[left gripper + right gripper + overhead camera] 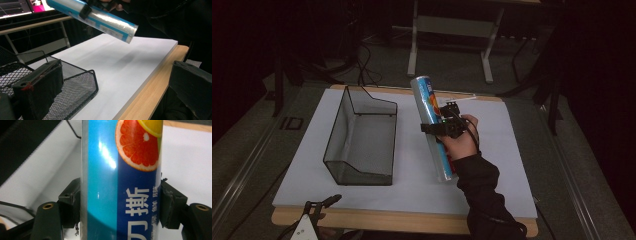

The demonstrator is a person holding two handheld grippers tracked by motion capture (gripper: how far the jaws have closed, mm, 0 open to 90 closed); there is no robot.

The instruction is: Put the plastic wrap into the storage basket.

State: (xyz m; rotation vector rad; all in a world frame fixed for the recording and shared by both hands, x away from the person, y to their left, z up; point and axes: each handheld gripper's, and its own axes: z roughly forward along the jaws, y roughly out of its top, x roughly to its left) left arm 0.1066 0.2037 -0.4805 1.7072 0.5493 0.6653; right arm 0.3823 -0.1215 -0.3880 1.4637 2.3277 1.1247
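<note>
I am holding the roll (430,120) clamped in my right gripper (438,127) — next, lowering it into the mesh basket (343,148) near the worktop's left edge.

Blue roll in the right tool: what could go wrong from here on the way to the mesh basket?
1. The right tool clamps the glossy blue roll near its middle, both ends overhanging; it might swivel or slip in the grip.
2. The mesh basket has raised wire walls; a long tilted roll could catch the rim.
3. The left tool sits open near the basket's corner, possibly in the way.
</note>
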